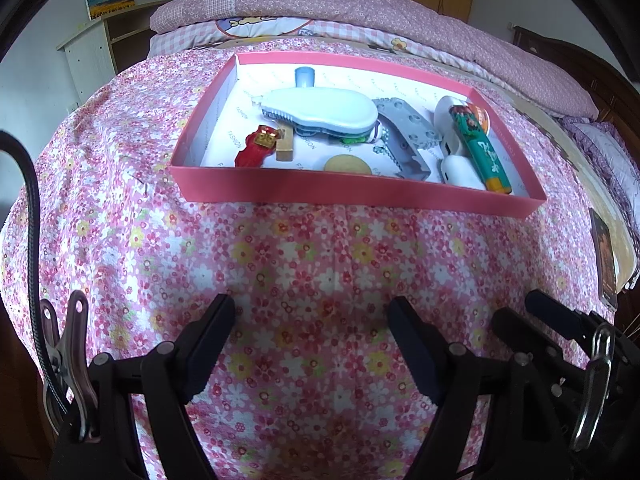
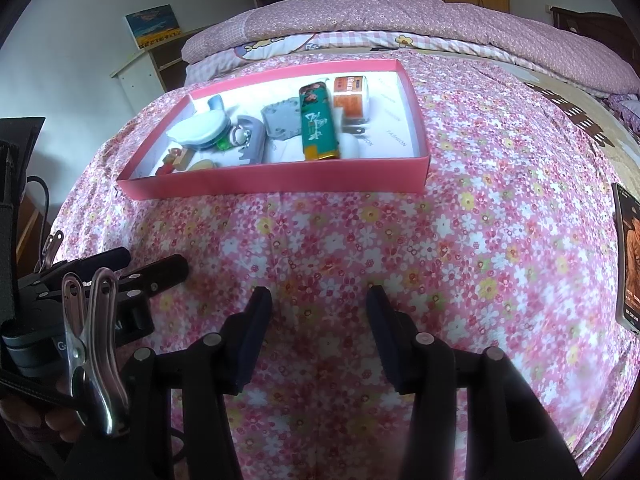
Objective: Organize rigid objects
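A pink box [image 1: 352,190] sits on the floral cloth and holds several small objects: a pale blue correction-tape dispenser [image 1: 320,110], a grey plate [image 1: 408,124], a green tube [image 1: 480,148], a red toy [image 1: 256,146] and a round yellow disc [image 1: 347,164]. The box [image 2: 280,180] also shows in the right wrist view with the green tube [image 2: 318,124] and an orange-and-white packet [image 2: 351,94]. My left gripper [image 1: 310,308] is open and empty, well short of the box. My right gripper [image 2: 318,294] is open and empty, also short of the box.
A phone [image 2: 630,260] lies on the cloth at the right edge; it also shows in the left wrist view [image 1: 604,256]. A folded pink quilt [image 1: 360,8] lies behind the box. The other gripper [image 2: 120,276] sits at my right view's left side.
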